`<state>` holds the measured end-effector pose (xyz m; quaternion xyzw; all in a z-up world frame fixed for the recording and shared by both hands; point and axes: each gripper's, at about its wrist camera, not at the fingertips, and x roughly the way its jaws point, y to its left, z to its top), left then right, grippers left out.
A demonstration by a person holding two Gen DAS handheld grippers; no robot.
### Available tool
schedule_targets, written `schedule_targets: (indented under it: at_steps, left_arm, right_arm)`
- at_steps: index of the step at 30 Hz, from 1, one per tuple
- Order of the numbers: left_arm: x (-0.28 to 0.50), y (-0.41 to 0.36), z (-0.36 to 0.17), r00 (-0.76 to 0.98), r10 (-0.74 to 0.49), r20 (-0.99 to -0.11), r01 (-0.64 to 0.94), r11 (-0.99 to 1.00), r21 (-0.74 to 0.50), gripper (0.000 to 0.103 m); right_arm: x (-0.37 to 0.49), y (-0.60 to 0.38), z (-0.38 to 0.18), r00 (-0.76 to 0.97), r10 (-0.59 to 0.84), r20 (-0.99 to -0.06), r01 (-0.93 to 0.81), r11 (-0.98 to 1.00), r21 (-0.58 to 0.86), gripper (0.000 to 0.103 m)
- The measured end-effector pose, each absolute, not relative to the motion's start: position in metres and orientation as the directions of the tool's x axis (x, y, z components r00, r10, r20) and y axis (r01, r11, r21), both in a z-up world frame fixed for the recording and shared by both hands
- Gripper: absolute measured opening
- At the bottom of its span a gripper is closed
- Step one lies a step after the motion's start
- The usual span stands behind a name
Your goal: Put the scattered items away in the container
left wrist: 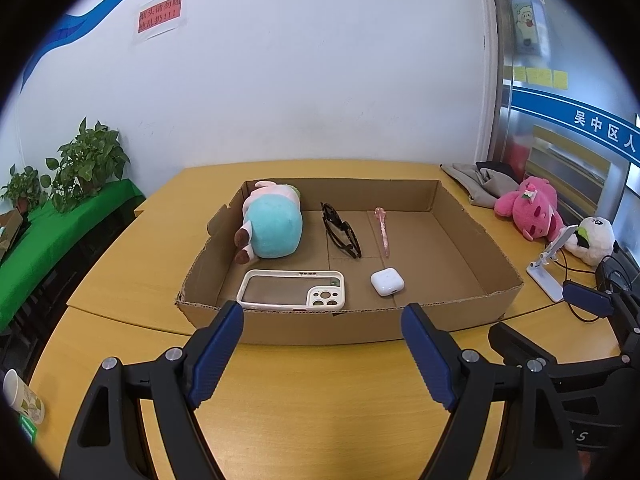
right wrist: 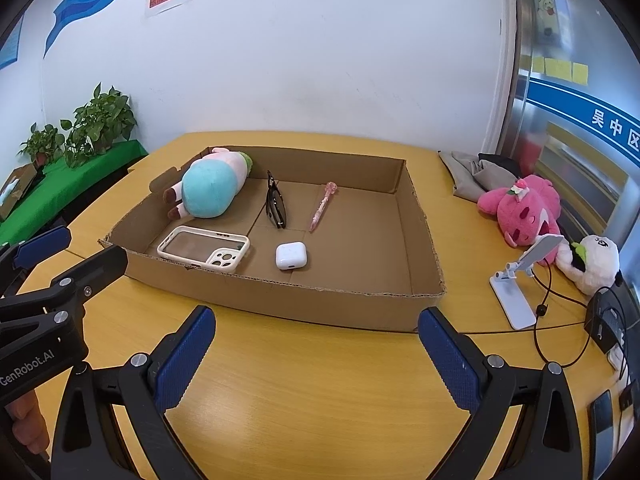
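1. Tongs: the left gripper point(left wrist: 324, 320) and the right gripper point(right wrist: 316, 328) both hover over the table point(right wrist: 304, 400) in front of the cardboard tray point(right wrist: 424, 240), jaws spread apart, nothing between them.
2. Tray contents: blue plush toy point(left wrist: 274, 232), sunglasses point(left wrist: 340, 230), pink pen point(left wrist: 382, 232), phone case point(left wrist: 292, 290), earbud case point(left wrist: 387, 282).
3. Outside the tray, at right: pink plush point(right wrist: 524, 210) and white panda plush point(right wrist: 592, 260), beside a phone stand point(right wrist: 520, 284) with a cable point(right wrist: 560, 320).
4. Risk: reaching for either plush may snag the cable or topple the stand.
5. Risk: a low approach could catch the tray's near wall and shift it.
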<state>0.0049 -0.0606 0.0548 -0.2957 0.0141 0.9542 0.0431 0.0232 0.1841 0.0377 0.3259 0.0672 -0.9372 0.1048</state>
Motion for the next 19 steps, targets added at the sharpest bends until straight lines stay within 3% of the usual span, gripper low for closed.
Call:
schedule_targets:
  at_steps: [19]
  left_arm:
    - [-0.0024, -0.0606, 0.0465, -0.800, 0.038, -0.599, -0.074, -0.997, 0.036, 0.081]
  right_arm:
    - [0.0201, 0.1752, 0.0290, -0.750, -0.136, -0.648, 0.251, -0.964, -0.088, 0.103]
